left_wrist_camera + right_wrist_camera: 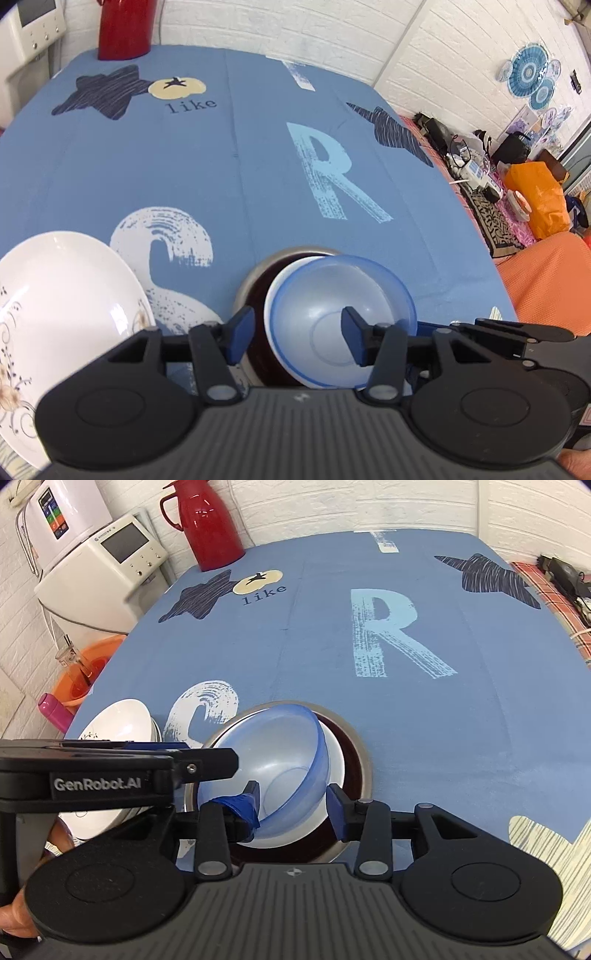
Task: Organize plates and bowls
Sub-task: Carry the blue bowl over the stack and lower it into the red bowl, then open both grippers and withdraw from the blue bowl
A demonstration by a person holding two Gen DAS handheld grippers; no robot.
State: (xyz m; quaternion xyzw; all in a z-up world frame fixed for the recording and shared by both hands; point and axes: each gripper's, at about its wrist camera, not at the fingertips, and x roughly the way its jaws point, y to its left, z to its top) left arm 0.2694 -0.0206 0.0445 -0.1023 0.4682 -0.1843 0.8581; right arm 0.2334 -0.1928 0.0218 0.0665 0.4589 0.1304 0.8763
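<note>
The right claw point(293, 805) straddles the tilted blue plastic bowl point(291, 753), its jaws apart around the rim, nested in a white bowl point(334, 760) inside a steel bowl point(364, 764). The left claw point(297, 339) hangs apart too. Only the left view shows the floral plate point(62, 295) plainly; the red thermos point(210, 524) stands at the table's point(480, 720) far edge.

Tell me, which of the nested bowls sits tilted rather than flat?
The translucent blue plastic bowl, topmost of the three. It leans inside the white bowl, which rests in the dark-lined steel bowl. The right gripper straddles its rim.
</note>
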